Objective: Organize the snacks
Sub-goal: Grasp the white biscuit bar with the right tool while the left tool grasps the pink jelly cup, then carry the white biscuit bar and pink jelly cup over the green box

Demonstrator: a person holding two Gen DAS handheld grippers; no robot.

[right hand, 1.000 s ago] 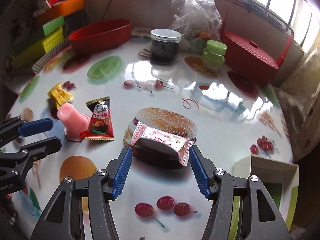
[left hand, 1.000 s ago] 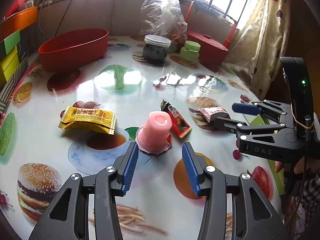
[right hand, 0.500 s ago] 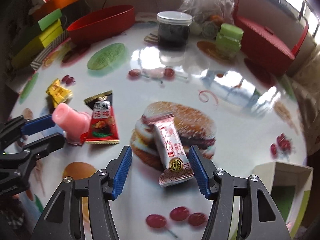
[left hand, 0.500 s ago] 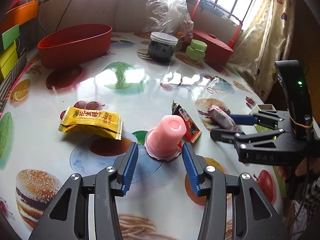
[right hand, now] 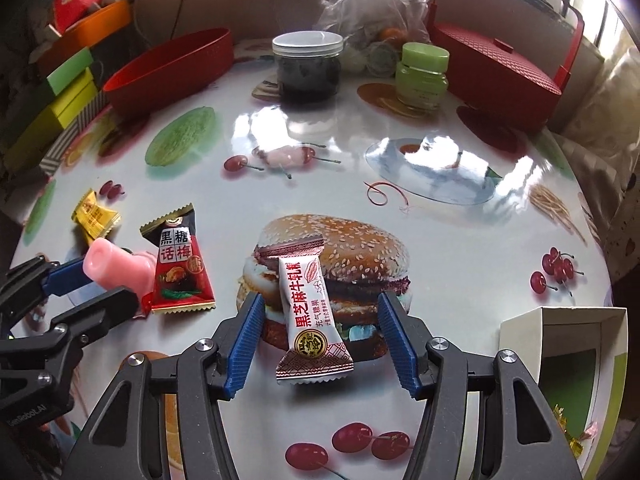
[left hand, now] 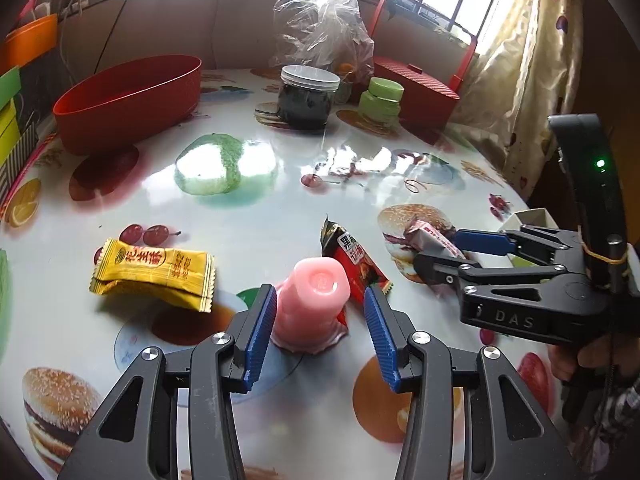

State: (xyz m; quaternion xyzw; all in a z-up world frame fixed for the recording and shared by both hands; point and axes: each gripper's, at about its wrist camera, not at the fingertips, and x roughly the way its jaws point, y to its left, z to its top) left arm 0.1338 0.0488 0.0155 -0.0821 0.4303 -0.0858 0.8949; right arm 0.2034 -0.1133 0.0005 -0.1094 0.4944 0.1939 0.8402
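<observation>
A pink jelly cup stands upside down on the table between the fingers of my left gripper, which is open around it without pressing it. It also shows in the right wrist view. A white and red candy bar lies on the table between the fingers of my right gripper, which is open. The bar shows in the left wrist view too. A dark red plum packet lies beside the jelly cup. A yellow peanut candy packet lies to the left.
A red oval basket stands at the back left. A dark jar with a clear lid, a green jar, a plastic bag and a red lidded box stand at the back. A white and green open box stands at the right edge.
My left gripper has moved forward so its fingers stand on either side of the jelly cup. My right gripper let go of the candy bar, which now lies lengthwise on the table between its fingers.
</observation>
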